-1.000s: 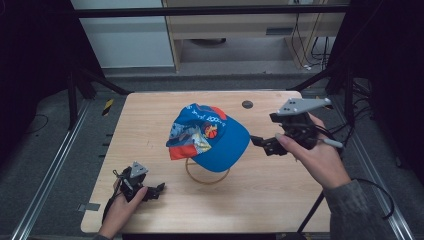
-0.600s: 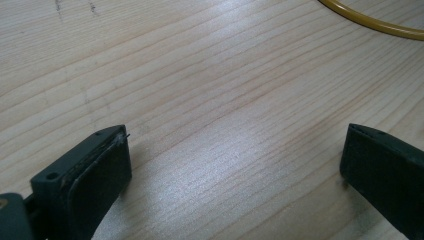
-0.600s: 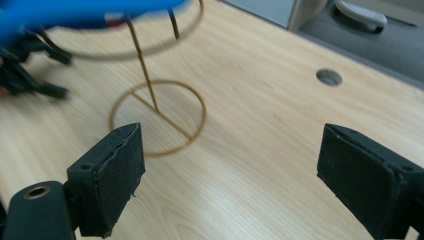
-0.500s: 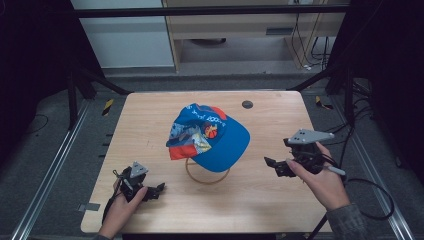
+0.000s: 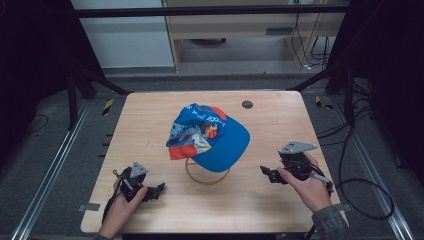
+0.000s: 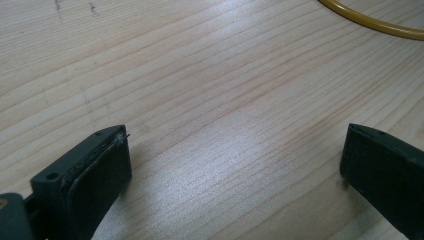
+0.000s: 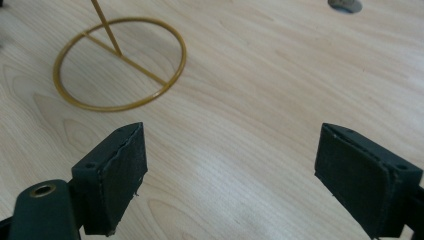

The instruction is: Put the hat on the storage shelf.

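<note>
A pale wooden table (image 5: 150, 120) stands on a dark grey floor. At its near left corner, the left gripper (image 5: 157, 189) rests low over the boards, jaws spread wide with nothing between them. In the middle, a blue cap (image 5: 210, 137) sits tilted on a yellow wire stand (image 5: 206, 172) with a ring base. At the near right, the right gripper (image 5: 266, 172) points toward the stand, jaws wide apart and empty, well apart from the cap.

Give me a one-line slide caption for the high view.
Blue cap on a gold wire stand, open left gripper and right gripper resting either side on the wooden table.
</note>
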Tool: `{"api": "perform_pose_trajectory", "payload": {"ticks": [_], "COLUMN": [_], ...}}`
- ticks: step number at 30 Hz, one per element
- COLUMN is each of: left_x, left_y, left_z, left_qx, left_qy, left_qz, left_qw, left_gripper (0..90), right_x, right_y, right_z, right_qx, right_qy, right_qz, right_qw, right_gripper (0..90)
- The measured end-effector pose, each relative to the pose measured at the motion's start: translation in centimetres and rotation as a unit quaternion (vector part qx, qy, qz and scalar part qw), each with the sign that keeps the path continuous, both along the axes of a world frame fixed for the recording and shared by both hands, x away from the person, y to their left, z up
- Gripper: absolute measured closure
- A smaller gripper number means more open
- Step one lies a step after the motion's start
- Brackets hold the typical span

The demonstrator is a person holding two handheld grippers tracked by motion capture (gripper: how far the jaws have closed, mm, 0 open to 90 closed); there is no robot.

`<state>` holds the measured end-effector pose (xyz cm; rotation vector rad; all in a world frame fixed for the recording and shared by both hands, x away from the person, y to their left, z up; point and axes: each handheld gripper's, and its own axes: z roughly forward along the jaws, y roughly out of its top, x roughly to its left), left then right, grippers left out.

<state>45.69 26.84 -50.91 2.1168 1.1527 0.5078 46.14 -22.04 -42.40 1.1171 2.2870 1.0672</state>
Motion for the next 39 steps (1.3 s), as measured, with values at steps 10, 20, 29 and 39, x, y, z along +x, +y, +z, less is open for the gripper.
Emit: {"api": "perform_pose_trajectory", "payload": {"ticks": [10, 20, 29, 39], "left_x": [0.0, 0.0, 0.0, 0.0], "left_y": [0.0, 0.0, 0.0, 0.0], "left_z": [0.0, 0.0, 0.0, 0.0], "left_qx": [0.000, 0.000, 0.000, 0.000], "left_qy": [0.000, 0.000, 0.000, 0.000], "left_qz": [0.000, 0.000, 0.000, 0.000], "left_qw": [1.0000, 1.0000, 1.0000, 1.0000], "left_gripper": [0.0, 0.0, 0.0, 0.0], "right_x": [0.0, 0.7, 0.5, -0.2], "right_y": [-0.5, 0.0, 0.4, 0.9], "right_z": [-3.0, -6.5, -8.0, -8.8], "right_qx": [0.008, -0.005, -0.012, -0.015], "right_qy": [0.024, 0.065, 0.062, 0.023], "right_qz": [-0.015, -0.044, -0.059, -0.077], "right_qw": [0.9996, 0.9969, 0.9963, 0.9966], "right_gripper": [13.6, 11.4, 9.4, 5.1]}}
